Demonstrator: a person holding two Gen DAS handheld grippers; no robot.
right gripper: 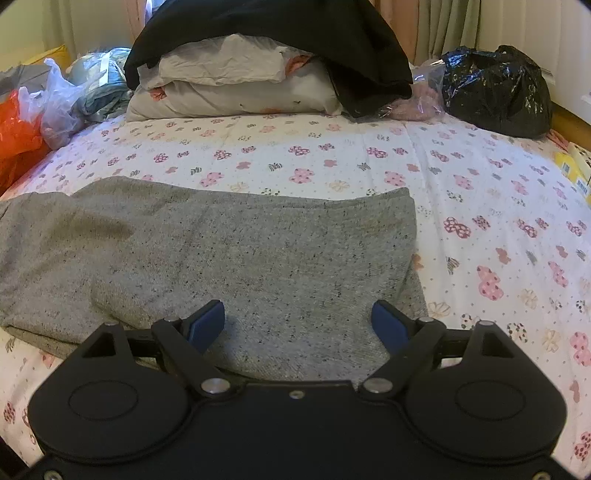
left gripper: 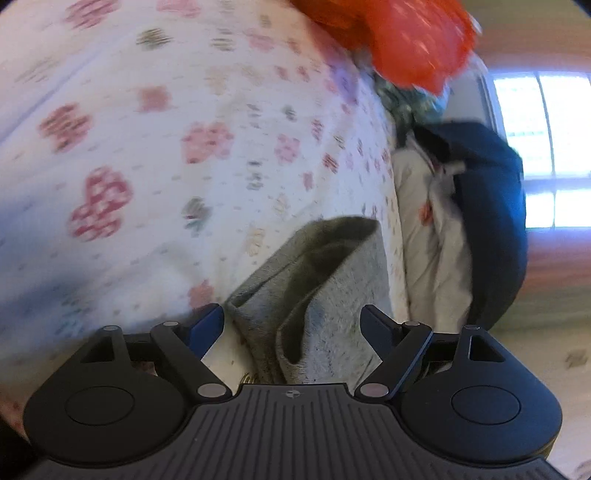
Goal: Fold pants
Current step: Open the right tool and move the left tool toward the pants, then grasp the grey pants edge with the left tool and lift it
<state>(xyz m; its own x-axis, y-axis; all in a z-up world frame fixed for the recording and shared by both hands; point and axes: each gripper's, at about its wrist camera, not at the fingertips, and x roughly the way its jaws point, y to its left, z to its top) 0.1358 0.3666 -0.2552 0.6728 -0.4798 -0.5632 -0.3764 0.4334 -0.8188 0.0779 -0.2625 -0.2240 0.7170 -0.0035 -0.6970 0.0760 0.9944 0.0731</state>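
The gray pants (right gripper: 207, 258) lie flat on a bed sheet (right gripper: 480, 192) with pink butterflies on it. In the right wrist view they are just in front of the right tongs (right gripper: 298, 325) and also under them. The pants are folded into a wide, long shape. Their long side runs from left to right across the view. One short, straight end sits a little to the right of the tongs, and the rest goes off past the left edge. The right tongs are wide open. Their blue pads (right gripper: 205, 325) hang over the gray cloth and do not pinch it.

In the left wrist view the picture is tilted and blurry. A bunched end of the gray pants (left gripper: 317, 295) sits between the fingers of the left tongs (left gripper: 293, 325) and points away from them, up the view. The layers gape open like a little pocket. The left tongs are open too, and the pads do not press on the cloth.

Far behind the right tongs are white pillows (right gripper: 236, 85) with a black cloth (right gripper: 273, 33) on top. Far to the left is an orange plastic bag (right gripper: 14, 144). Far to the right is a black plastic bag (right gripper: 495, 92).
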